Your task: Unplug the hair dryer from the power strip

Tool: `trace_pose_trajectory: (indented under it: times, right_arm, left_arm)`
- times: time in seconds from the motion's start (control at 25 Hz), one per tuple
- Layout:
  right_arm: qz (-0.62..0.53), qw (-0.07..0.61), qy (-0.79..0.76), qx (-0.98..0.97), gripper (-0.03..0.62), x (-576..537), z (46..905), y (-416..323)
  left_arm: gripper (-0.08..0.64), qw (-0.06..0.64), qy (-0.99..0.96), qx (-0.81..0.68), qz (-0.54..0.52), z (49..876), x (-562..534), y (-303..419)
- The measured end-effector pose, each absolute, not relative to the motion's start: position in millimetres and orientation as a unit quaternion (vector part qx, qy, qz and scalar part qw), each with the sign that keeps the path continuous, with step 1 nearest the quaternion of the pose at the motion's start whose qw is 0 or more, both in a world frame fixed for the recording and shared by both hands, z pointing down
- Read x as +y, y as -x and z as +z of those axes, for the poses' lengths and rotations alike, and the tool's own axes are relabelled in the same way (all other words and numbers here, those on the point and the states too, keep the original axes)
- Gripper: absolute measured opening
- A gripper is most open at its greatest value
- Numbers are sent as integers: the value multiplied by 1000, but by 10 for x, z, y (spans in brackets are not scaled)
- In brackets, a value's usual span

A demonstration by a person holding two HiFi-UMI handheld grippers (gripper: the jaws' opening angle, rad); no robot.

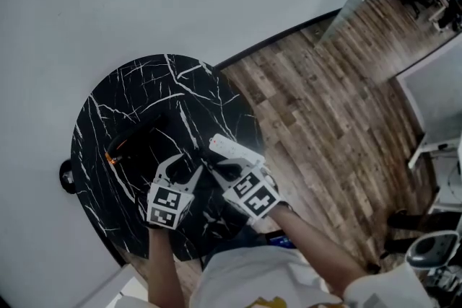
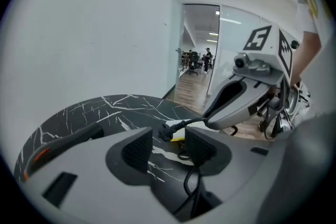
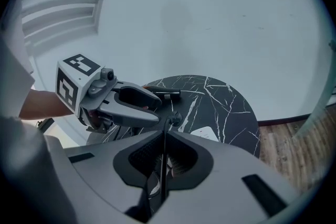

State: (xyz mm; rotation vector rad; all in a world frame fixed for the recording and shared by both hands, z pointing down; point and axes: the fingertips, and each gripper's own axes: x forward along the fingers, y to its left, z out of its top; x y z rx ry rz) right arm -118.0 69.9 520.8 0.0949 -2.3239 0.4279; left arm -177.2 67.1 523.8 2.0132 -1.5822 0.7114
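Pinching cord (image 3: 162,176) just behind plug (image 3: 175,119) in right gripper (image 3: 164,139), holding it seemingly clear of strip (image 1: 232,146); hovering left gripper (image 2: 168,144) spread, empty; next, laying plug down gently.

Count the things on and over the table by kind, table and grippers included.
Hair dryer with cord: 1
Power strip: 1
Table: 1
Grippers: 2, left gripper and right gripper
Total: 5
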Motion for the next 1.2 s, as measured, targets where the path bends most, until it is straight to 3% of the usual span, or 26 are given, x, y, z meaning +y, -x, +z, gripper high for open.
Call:
trace_pose_trajectory:
  times: [0.56, 1.2]
  right_arm:
    - [201, 400, -53, -893, 23, 672, 5597, 1285]
    - [202, 449, -31, -870, 23, 911, 5859, 1366]
  left_arm:
    - [174, 287, -707, -622, 177, 5332, 655, 1802]
    - [173, 317, -691, -626, 175, 5496, 765, 1839]
